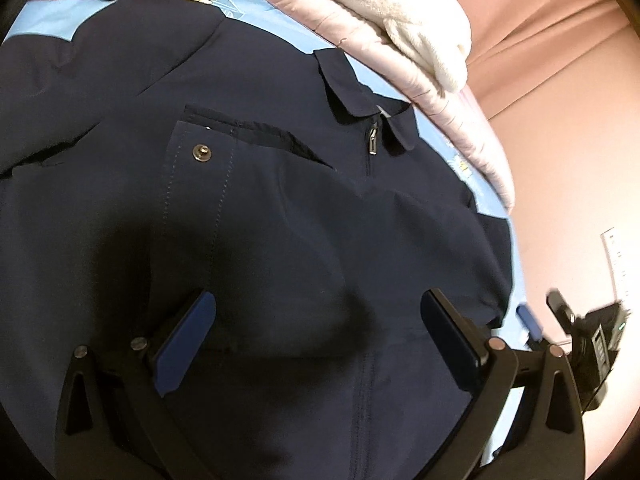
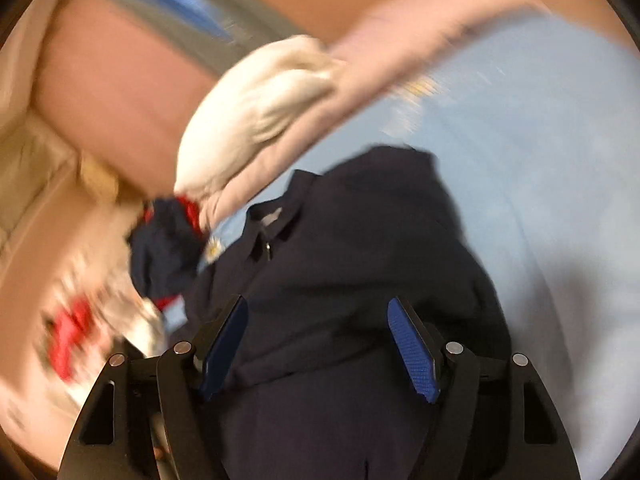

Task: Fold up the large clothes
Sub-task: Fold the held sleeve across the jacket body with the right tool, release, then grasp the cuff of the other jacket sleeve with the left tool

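A dark navy zip jacket (image 1: 260, 208) with a collar, a chest pocket and a brass snap lies front up on a light blue bedsheet (image 1: 52, 28). My left gripper (image 1: 316, 300) is open just above its chest, empty. The right gripper (image 1: 536, 312) shows blurred at the jacket's right edge in the left wrist view. In the right wrist view the jacket (image 2: 340, 260) lies below my right gripper (image 2: 316, 308), which is open and empty. This view is motion blurred.
A pink quilt (image 1: 360, 28) and a cream fleece blanket (image 1: 400, 4) lie along the bed's far edge. A navy and red garment (image 2: 168, 240) sits beside the jacket's collar. More clothes (image 2: 72, 336) lie at the left. Bare blue sheet (image 2: 560, 160) spreads to the right.
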